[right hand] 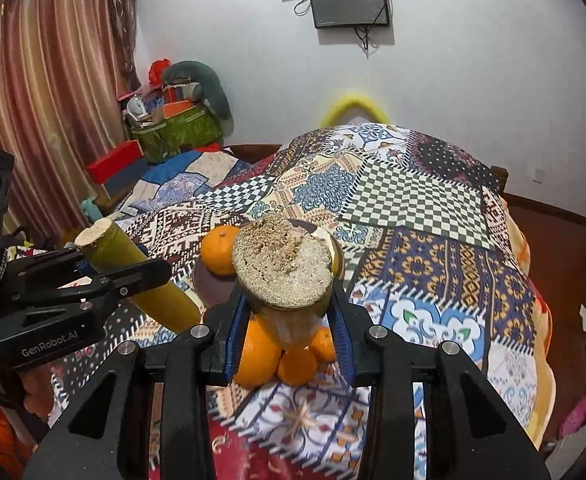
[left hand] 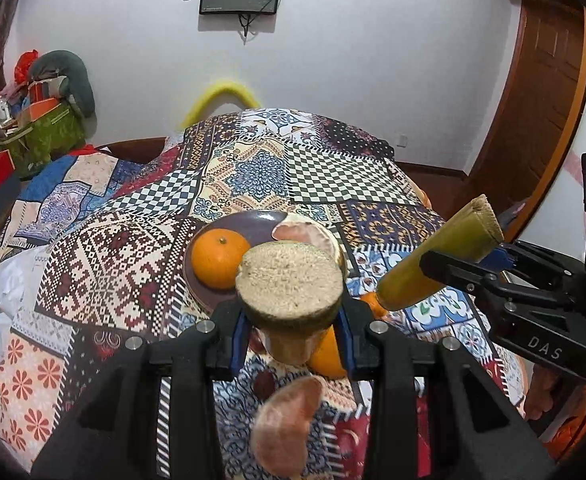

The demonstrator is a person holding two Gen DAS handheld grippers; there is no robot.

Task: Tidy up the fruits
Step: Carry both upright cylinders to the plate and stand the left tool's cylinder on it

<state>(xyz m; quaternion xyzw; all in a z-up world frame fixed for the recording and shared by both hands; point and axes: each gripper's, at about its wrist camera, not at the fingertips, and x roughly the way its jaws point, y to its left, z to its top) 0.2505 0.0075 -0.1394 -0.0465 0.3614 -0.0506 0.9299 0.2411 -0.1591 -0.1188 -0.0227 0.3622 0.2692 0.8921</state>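
Green cane [left hand: 293,304] and cane piece [right hand: 283,280] sit clamped in left tongs [left hand: 293,336] and right tongs [right hand: 289,332], lifted clear of oranges [right hand: 277,352], probably bound for plate [left hand: 249,222].

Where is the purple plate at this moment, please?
The purple plate lies on the patchwork cloth mid-frame in the left wrist view, holding an orange and a pink fruit segment.
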